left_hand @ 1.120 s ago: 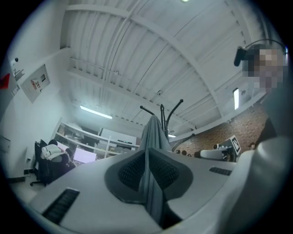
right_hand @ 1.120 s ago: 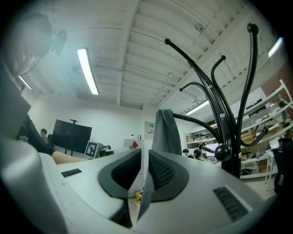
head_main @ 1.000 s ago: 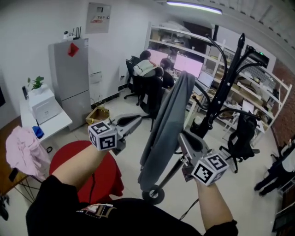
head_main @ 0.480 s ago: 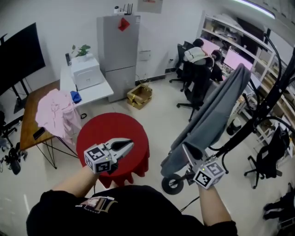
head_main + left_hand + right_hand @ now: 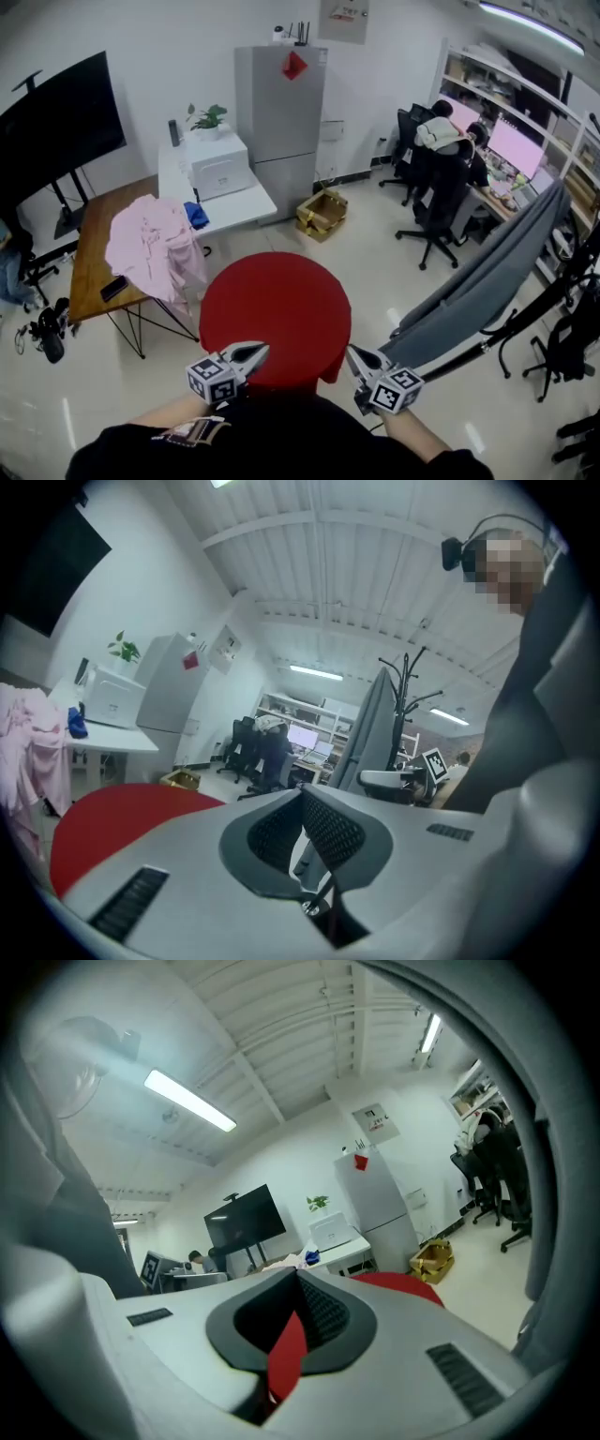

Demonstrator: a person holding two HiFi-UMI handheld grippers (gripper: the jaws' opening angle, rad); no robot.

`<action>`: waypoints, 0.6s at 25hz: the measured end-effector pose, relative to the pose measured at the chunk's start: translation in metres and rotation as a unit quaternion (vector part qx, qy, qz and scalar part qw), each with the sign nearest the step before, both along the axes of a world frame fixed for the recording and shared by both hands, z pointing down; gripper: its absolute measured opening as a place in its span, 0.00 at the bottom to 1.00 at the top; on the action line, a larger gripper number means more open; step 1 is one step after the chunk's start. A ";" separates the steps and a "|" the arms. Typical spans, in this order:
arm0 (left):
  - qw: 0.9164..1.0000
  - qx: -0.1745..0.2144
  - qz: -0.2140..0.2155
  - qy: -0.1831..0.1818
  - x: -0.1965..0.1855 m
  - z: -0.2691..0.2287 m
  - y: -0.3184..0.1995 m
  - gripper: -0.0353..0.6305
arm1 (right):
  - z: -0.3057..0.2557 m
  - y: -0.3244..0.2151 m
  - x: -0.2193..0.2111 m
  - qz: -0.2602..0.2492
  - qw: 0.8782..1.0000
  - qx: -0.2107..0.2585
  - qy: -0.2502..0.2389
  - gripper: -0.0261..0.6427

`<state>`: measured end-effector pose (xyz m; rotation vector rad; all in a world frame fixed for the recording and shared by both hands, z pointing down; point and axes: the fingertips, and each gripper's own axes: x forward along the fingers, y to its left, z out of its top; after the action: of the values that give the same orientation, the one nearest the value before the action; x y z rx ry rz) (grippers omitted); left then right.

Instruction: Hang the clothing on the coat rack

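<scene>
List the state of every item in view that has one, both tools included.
Left tool: shut, empty.
Right tool: shut, empty.
Long grey garment: draped on the black coat rack, held by neither tool.
Pink garment: heaped over the brown wooden table's edge.
Grey fridge: doors closed.
Large black screen: dark.
Cardboard box: flaps open.

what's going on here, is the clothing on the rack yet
A person holds a gripper in each hand, near a red round table. The left gripper and right gripper are both shut and empty. A grey garment hangs on the black coat rack at the right. A pink garment lies draped over a wooden table at the left.
</scene>
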<state>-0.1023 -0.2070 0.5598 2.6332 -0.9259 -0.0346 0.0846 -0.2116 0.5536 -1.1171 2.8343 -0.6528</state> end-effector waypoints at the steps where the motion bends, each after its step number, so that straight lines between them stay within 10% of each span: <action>1: 1.000 -0.010 -0.005 0.001 -0.009 0.003 0.000 0.05 | 0.009 0.000 -0.012 -0.006 1.000 -0.010 -0.003 0.04; 15: 0.998 -0.041 -0.005 0.037 -0.040 0.016 -0.007 0.05 | 0.038 0.009 -0.081 -0.063 0.996 -0.042 0.055 0.04</action>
<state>-0.1422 -0.2136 0.5759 2.5336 -0.8964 -0.0930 0.0037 -0.2026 0.5916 -1.0238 3.0174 -0.7477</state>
